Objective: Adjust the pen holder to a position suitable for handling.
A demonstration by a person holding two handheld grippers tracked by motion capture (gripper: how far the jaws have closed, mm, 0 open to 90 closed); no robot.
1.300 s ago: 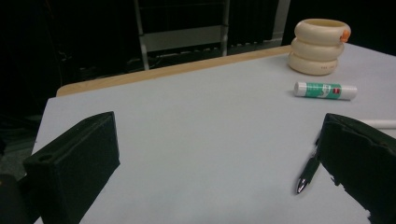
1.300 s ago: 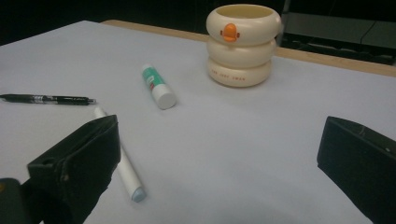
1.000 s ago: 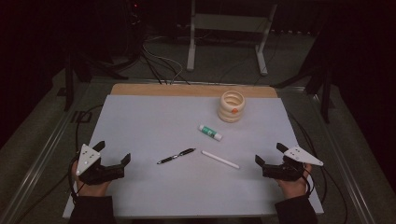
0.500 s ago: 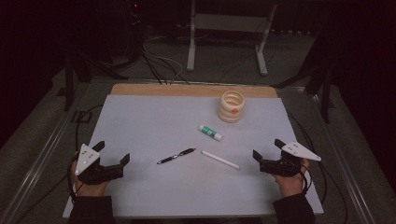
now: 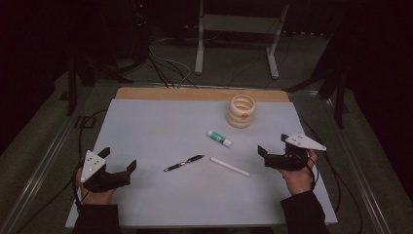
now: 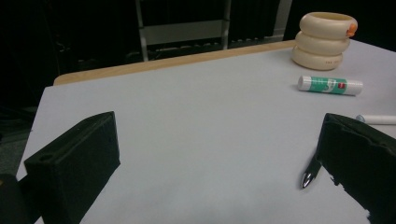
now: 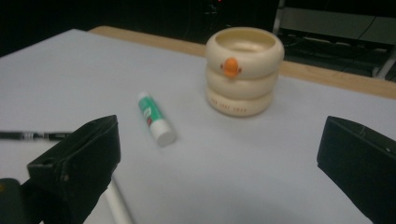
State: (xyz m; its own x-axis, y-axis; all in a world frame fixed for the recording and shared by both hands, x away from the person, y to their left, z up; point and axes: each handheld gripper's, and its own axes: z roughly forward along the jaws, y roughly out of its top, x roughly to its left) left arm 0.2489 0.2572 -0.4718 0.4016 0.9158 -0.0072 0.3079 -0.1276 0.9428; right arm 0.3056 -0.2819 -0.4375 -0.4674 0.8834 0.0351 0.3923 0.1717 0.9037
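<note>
A black pen [image 5: 183, 163] lies near the middle of the white table sheet [image 5: 160, 126], with a white marker [image 5: 229, 166] to its right. Beyond them lie a green-and-white glue stick [image 5: 219, 138] and a cream ringed cup [image 5: 242, 111] with an orange beak. My left gripper [image 5: 118, 159] rests open at the front left, its jaws pointing toward the pen. In the left gripper view the pen tip [image 6: 307, 178] shows beside the right jaw. My right gripper [image 5: 272, 145] is open at the right, holding nothing. In the right gripper view the cup [image 7: 244, 70] and glue stick [image 7: 156, 119] lie ahead.
A wooden strip [image 5: 195, 93] borders the table's far edge. Behind it stand a metal stand [image 5: 238, 29] and loose cables [image 5: 165, 68] on the dark floor. A cable [image 5: 336, 185] trails from the right gripper along the right edge.
My right gripper has moved a little forward, away from the person and toward the glue stick and cup. The left gripper has stayed in place. The objects have not moved.
</note>
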